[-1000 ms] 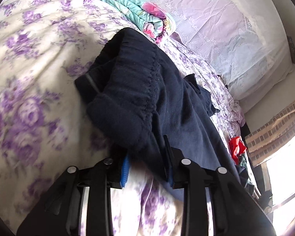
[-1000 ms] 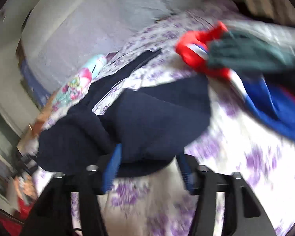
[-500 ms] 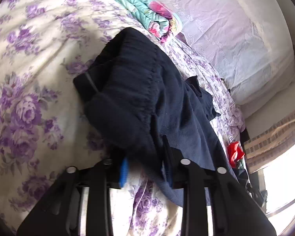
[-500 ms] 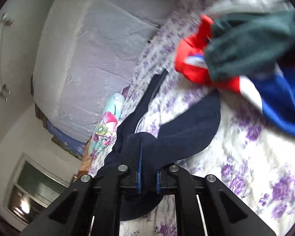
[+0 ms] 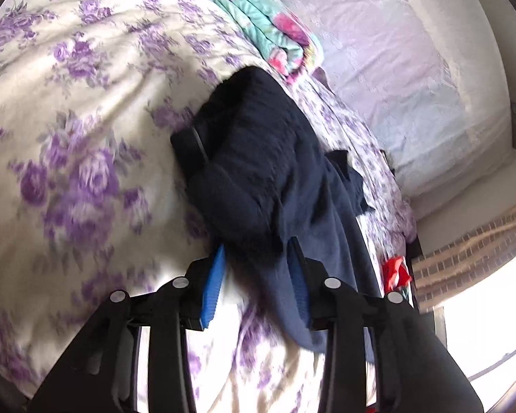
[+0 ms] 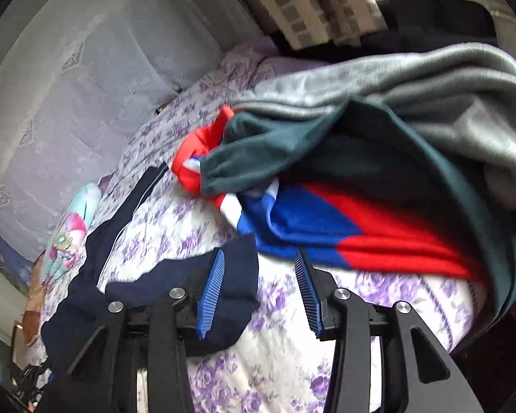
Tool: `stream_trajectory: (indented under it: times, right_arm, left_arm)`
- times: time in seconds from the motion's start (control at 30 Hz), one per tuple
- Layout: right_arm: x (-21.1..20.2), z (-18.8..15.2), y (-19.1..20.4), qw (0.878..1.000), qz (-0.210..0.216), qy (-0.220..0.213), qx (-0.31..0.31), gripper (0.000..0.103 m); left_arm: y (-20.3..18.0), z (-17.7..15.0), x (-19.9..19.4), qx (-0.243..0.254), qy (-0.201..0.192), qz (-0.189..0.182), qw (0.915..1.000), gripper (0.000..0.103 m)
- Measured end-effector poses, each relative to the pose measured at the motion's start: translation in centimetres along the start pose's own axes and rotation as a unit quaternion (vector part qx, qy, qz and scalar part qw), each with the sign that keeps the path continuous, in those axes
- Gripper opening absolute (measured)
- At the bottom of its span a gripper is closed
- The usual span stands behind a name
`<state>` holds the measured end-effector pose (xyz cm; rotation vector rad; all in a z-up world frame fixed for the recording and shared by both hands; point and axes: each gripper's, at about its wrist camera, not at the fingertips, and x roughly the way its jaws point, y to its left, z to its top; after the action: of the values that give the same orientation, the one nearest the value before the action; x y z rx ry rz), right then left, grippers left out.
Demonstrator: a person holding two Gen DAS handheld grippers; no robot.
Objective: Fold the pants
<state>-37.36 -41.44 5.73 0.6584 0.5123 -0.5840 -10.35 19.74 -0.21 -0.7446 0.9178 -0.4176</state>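
Dark navy pants lie bunched on the purple-flowered bedsheet. In the left wrist view my left gripper has its blue-padded jaws parted, with the pants' waist end lying between them. In the right wrist view the pants stretch from the left toward the middle, one leg end under the left pad. My right gripper is open and holds nothing, just above the sheet.
A pile of clothes, red-blue, dark green and grey, lies right of the right gripper. A folded teal floral quilt sits by the lace-covered headboard. A window and curtain are at right.
My right gripper was shut on the pants leg half a second ago; now it has opened, let the leg drop and swung toward the clothes pile. The left gripper's jaws have widened slightly.
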Motion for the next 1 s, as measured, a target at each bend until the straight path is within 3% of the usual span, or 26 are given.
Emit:
stream_trajectory:
  times: [0.07, 0.1, 0.23, 0.4, 0.5, 0.57, 0.67, 0.73, 0.8, 0.83, 0.9, 0.97, 1.0]
  right_arm:
    - [-0.5, 0.2, 1.6, 0.999, 0.015, -0.014, -0.031, 0.054]
    - [-0.1, 0.3, 2.8, 0.998, 0.029, -0.013, -0.049, 0.056]
    - [1.0, -0.2, 6.7, 0.992, 0.062, -0.001, -0.109, 0.056]
    - [4.4, 0.3, 12.0, 0.979, 0.126, 0.048, -0.151, 0.058]
    - [7.7, 0.1, 15.8, 0.970, 0.153, 0.091, -0.167, 0.058]
    - [10.4, 0.0, 18.2, 0.962, 0.162, 0.123, -0.180, 0.058]
    - [14.6, -0.4, 21.8, 0.949, 0.183, 0.177, -0.185, 0.058]
    - [17.0, -0.7, 24.3, 0.941, 0.197, 0.206, -0.180, 0.058]
    - [18.4, -1.2, 26.3, 0.937, 0.210, 0.218, -0.172, 0.058]
    - [18.7, -1.5, 27.3, 0.934, 0.221, 0.223, -0.172, 0.058]
    - [18.5, -2.7, 30.2, 0.918, 0.258, 0.238, -0.184, 0.058]
    - [17.7, -4.6, 34.2, 0.894, 0.295, 0.254, -0.223, 0.058]
    - [17.0, -6.1, 36.6, 0.875, 0.318, 0.262, -0.253, 0.059]
  left_arm:
    - [-0.1, 0.4, 0.7, 0.000, 0.004, 0.006, 1.0000, 0.032]
    - [-0.2, 0.4, 1.1, -0.003, 0.007, 0.014, 0.9999, 0.025]
    - [-0.6, -0.3, 0.2, 0.023, 0.011, 0.027, 0.9993, 0.013]
    - [-0.6, -2.7, -3.4, 0.056, 0.059, 0.008, 0.9966, 0.000]
    - [0.7, -4.6, -4.7, 0.070, 0.096, 0.046, 0.9919, 0.000]
    - [1.6, -4.4, -5.4, 0.069, 0.094, 0.082, 0.9898, 0.000]
    - [1.4, -1.2, -6.0, 0.050, 0.056, 0.071, 0.9947, 0.000]
    - [1.0, 1.2, -5.3, 0.050, 0.048, 0.060, 0.9958, 0.007]
    - [1.5, 3.8, -3.8, 0.033, 0.029, 0.077, 0.9961, 0.018]
    - [1.9, 4.7, -3.0, 0.029, 0.030, 0.085, 0.9955, 0.018]
    - [3.3, 6.2, -1.0, 0.016, 0.046, 0.101, 0.9937, 0.018]
    - [4.2, 6.6, 0.3, 0.010, 0.065, 0.096, 0.9932, 0.018]
    - [4.1, 6.6, 0.3, 0.012, 0.063, 0.091, 0.9938, 0.018]
